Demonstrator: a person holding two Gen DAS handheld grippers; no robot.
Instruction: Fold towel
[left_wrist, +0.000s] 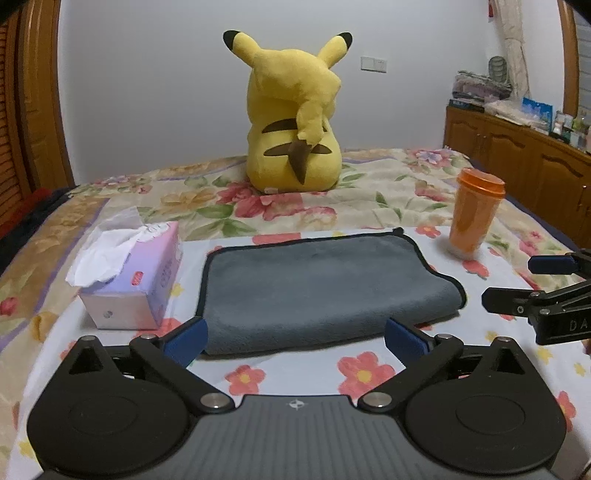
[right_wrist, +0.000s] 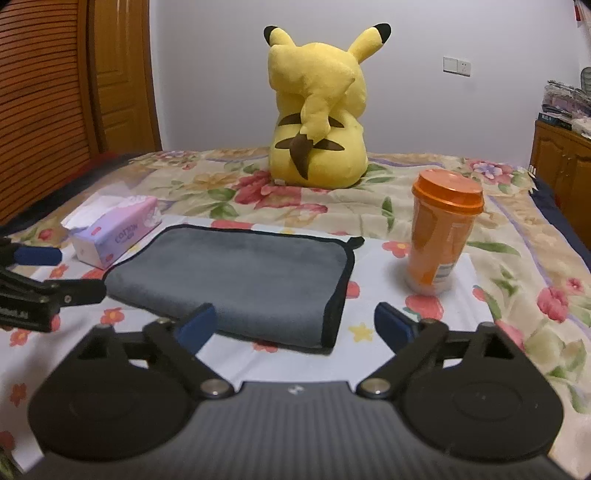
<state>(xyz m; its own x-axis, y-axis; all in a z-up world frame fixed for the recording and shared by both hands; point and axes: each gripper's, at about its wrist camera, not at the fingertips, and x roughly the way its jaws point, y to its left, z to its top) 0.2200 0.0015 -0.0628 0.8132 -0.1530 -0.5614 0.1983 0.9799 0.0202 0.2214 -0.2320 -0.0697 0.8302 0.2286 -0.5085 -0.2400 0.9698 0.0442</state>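
A grey towel (left_wrist: 317, 288) with dark piping is seen lying flat on the flowered sheet (left_wrist: 365, 373), already doubled over once: a rounded fold runs along its near edge and the piped edges are stacked at the far side. It is flanked by a tissue box (left_wrist: 129, 280) on one side and an orange lidded cup (left_wrist: 474, 214) on the other — both close beside it but not touching. A yellow plush toy (left_wrist: 295, 122) is set well behind.

The left gripper (left_wrist: 295, 341) is held just short of the near fold with its blue pads spread wide and nothing between them. The right gripper (right_wrist: 295, 326) is likewise spread and empty, near the towel's right front corner (right_wrist: 328, 332).

The cloth is judged soft, thick and light; it will sag and drape when lifted, and two layers must be pinched together or the upper one may slide. The corners along one short edge are probably the best hold — one per gripper — with care taken near the cup
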